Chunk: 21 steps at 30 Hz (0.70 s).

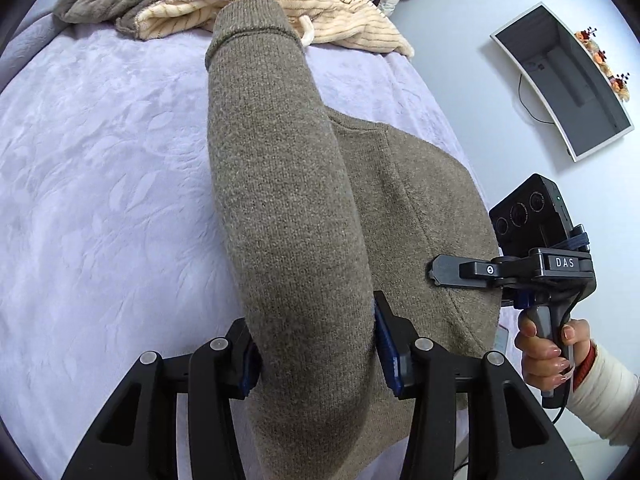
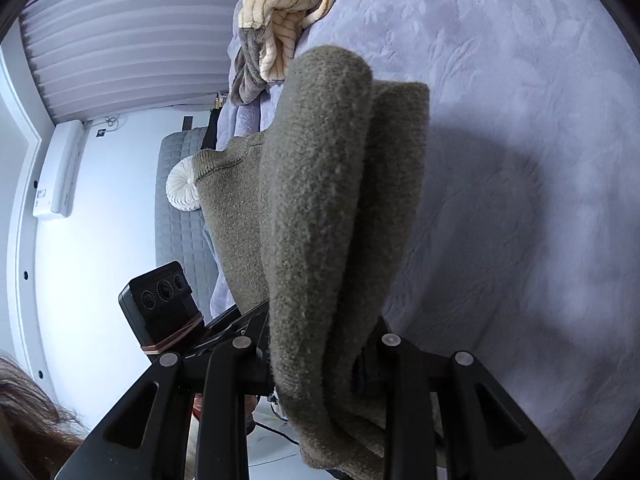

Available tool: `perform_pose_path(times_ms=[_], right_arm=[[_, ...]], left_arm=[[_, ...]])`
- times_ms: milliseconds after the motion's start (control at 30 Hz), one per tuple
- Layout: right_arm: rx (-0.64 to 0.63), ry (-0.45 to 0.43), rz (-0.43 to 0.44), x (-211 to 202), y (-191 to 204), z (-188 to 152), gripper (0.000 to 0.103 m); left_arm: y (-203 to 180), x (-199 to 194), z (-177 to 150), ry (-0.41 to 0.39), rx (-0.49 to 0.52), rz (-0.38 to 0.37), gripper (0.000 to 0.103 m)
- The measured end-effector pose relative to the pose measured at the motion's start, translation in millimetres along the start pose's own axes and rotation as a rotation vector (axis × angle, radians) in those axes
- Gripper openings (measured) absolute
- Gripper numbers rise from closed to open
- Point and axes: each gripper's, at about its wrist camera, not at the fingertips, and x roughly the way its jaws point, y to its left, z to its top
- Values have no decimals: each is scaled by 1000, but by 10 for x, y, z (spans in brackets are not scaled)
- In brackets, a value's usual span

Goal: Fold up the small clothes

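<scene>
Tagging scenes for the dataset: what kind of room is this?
Most likely a bedroom in a home: a bed with a lilac embossed bedspread, a heap of plush striped clothes at its far end, and a grey quilted headboard with a round white cushion.

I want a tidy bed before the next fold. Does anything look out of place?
Yes: a striped cream garment lies crumpled at the far edge of the bed, unfolded, partly hanging over the edge in the right view.
</scene>
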Motion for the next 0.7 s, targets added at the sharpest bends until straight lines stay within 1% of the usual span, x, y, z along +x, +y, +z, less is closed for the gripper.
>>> perform_pose_path(times_ms=[133,233,333,433,533,600,700], right_arm=[[-8,1,17,136,231,-339,30],[-6,21,23,370,358,-626,30],[-3,51,21,664,422,-903,30],[28,88,23,989,361,-1128,30],[40,122,5,1296,309,-1279,30],[33,147,-27,1496,284,-1320,30],[-14,170,-104,1701,268,-1297,30]], left_arm=[[142,-378,-271,-6,-14,-7,49],[314,-671,-550,6,-19,18,49],[508,-874,-857,25,-27,63,49],[764,-981,-1141,53,-50,108,49],[993,-993,-1368,75,-82,151,49],[1176,-965,-1476,93,-102,176,49],[1424,-921,-1659,104,-147,197,49]])
